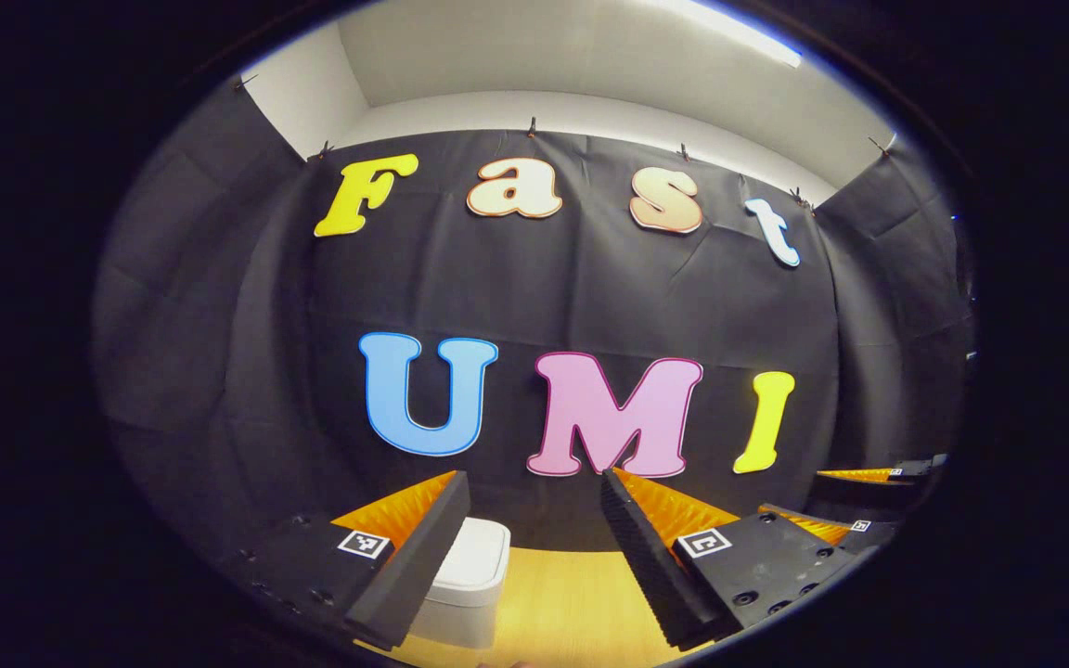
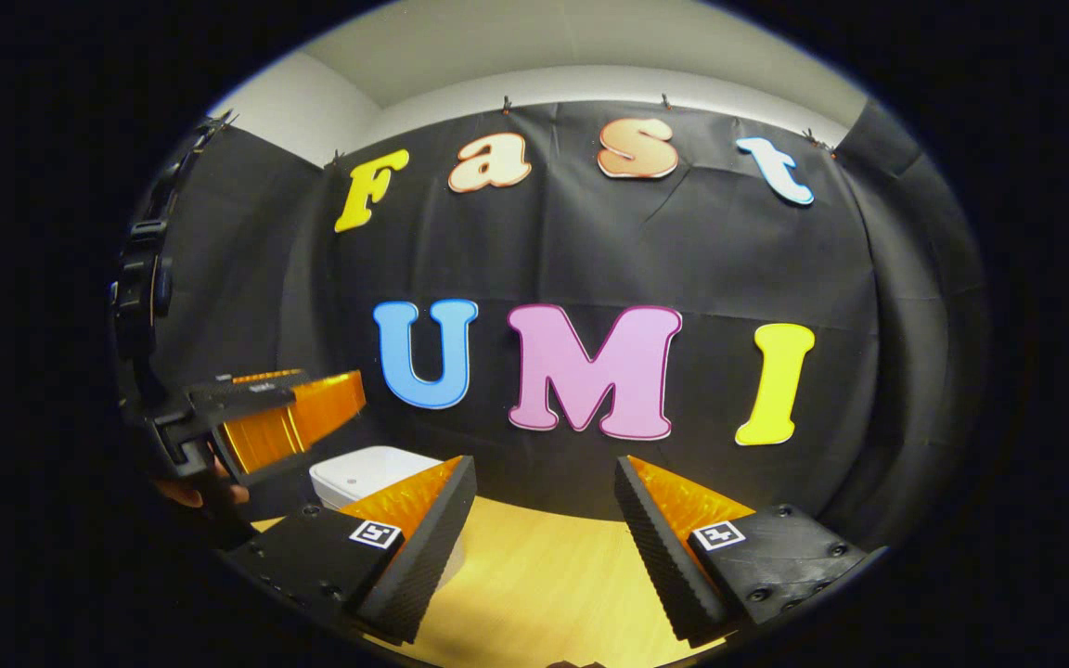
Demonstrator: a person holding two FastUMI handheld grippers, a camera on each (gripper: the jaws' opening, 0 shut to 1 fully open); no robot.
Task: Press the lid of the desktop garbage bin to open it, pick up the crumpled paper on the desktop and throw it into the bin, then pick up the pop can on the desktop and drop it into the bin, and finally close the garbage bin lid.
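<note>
A white desktop bin (image 1: 467,580) with its lid shut stands on the wooden desk (image 1: 572,603), partly hidden behind the near finger in the left gripper view. My left gripper (image 1: 534,496) is raised above the desk, open, with nothing between its fingers. The right gripper view shows the same bin (image 2: 369,473) at lower left, past my right gripper (image 2: 544,482), which is open and holds nothing. The left gripper (image 2: 289,417) also appears at the left of the right gripper view, held by a hand (image 2: 191,492), hovering above and left of the bin.
Black cloth walls close in the booth at the back and both sides. The right gripper's fingers (image 1: 869,501) show at the far right edge of the left gripper view. Bare wood desk (image 2: 544,584) stretches in front of the bin.
</note>
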